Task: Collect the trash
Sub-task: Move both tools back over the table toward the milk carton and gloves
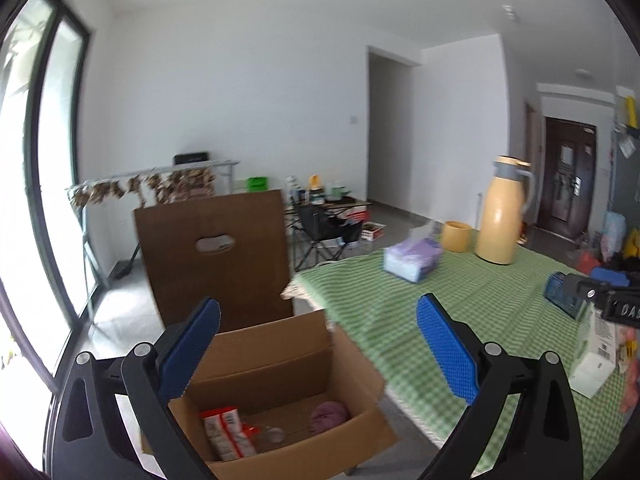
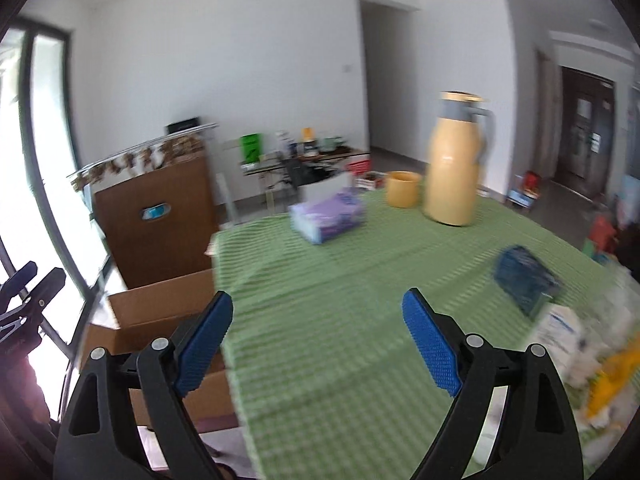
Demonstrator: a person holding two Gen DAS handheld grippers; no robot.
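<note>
left wrist view has the box [image 1: 280, 392] on the floor by the worktop's [image 1: 460, 304] near-left corner with trash already in it, both grippers' jaws wide and empty, so next comes reaching for the litter [image 2: 576, 352] at the right edge.

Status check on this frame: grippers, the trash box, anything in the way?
Left gripper and right gripper open, empty. Cardboard box beside table holds packets and a purple wad. Nothing blocking.

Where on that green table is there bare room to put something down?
The widest bare cloth lies between the tissue pack, blue packet and near edge. The right end is crowded with white wrappers. The jug and cup fill the far side.
</note>
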